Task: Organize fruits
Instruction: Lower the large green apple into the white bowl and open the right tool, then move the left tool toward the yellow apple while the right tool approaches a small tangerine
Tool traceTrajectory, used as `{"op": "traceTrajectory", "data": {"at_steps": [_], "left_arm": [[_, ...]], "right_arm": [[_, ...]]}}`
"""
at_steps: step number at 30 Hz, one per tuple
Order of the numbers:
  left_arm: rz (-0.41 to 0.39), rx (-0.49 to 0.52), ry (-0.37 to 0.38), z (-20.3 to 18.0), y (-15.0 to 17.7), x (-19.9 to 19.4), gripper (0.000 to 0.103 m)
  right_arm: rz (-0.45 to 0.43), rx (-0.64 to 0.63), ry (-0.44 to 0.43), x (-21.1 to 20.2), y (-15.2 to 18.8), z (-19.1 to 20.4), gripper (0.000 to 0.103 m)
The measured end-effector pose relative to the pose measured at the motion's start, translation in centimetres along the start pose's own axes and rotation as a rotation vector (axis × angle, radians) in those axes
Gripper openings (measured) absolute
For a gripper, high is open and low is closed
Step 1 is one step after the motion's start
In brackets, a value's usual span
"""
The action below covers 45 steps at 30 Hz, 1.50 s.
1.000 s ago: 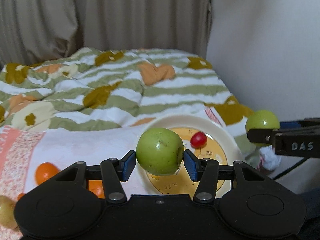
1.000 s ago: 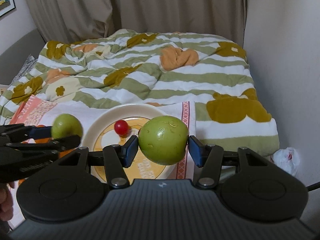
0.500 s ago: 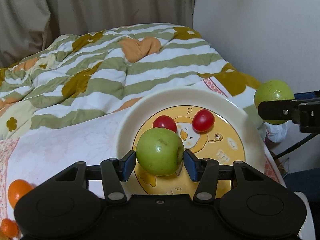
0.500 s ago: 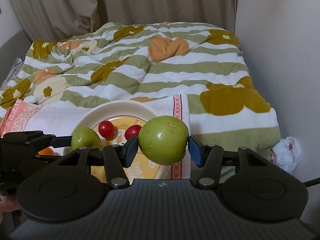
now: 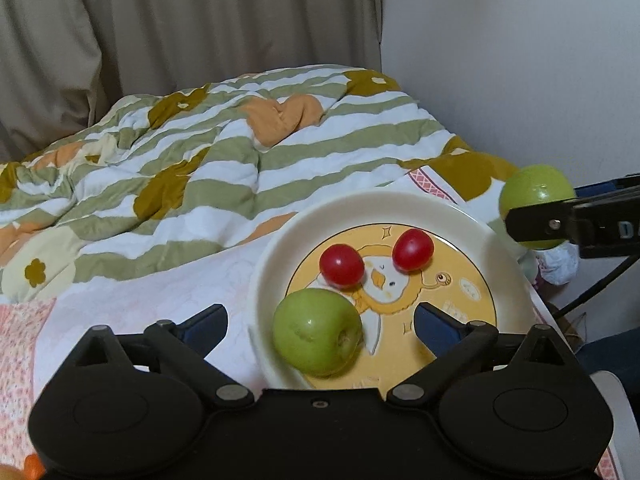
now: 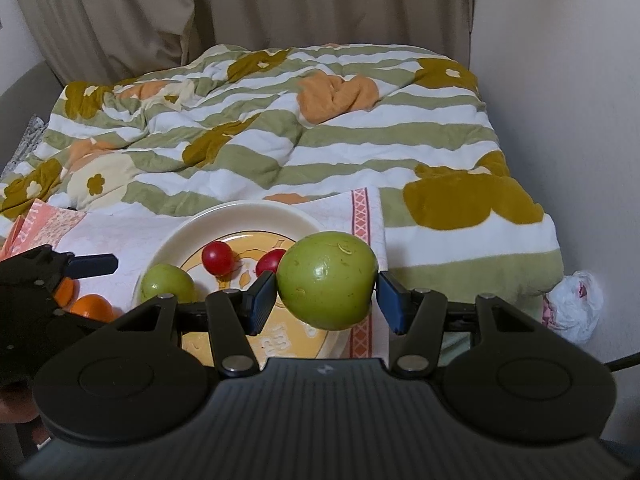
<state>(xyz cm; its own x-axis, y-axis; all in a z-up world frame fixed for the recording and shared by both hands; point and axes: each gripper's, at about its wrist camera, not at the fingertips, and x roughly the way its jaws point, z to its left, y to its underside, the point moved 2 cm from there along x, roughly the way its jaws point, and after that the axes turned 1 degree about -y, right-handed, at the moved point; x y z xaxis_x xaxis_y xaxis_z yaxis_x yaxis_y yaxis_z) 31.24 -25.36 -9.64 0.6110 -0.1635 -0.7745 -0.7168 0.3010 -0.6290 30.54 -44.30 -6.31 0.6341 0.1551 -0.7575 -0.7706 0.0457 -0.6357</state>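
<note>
Home bedroom: quilted bed (image 6: 320,140), curtains (image 6: 240,4)

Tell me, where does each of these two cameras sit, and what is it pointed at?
Left wrist view: sits on the left gripper, looking down along its open fingers at the plate and a green apple lying on it.
Right wrist view: sits on the right gripper, looking past a second green apple that it clamps, toward the bed.
Shared: plate, two cherry tomatoes, both apples, striped blanket; each view catches the other gripper.
</note>
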Motion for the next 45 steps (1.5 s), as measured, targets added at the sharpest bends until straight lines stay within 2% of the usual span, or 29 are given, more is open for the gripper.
{"op": "traceTrajectory", "data": {"at_steps": [11, 25, 27, 29, 32, 45], "left_arm": [[0.004, -0.154, -0.008, 2.3, 1.9, -4.0, 0.101], [0.003, -0.199, -0.056, 3.2, 3.4, -5.9, 0.102], [0.002, -0.200, -0.059, 3.2, 3.5, -6.1, 0.102], [-0.004, -0.201, -0.066, 3.2, 3.6, -6.5, 0.102], [-0.014, -0.211, -0.075, 3.1, 3.8, -7.2, 0.102], [-0.115, -0.225, -0.132, 1.9, 4.6, -13.1, 0.102]], "right_arm": [[0.017, -0.127, -0.041, 2.3, 0.8, 2.7, 0.070], [0.037, -0.226, -0.046, 5.8, 2.8, 4.0, 0.070], [0.013, -0.228, -0.048, 5.4, 2.9, 4.0, 0.076], [-0.024, -0.241, -0.041, 4.5, 2.7, 4.0, 0.102], [-0.081, -0.260, -0.012, 3.0, 2.6, 4.0, 0.103], [-0.108, -0.241, -0.012, -3.2, 2.8, 3.6, 0.103]]}}
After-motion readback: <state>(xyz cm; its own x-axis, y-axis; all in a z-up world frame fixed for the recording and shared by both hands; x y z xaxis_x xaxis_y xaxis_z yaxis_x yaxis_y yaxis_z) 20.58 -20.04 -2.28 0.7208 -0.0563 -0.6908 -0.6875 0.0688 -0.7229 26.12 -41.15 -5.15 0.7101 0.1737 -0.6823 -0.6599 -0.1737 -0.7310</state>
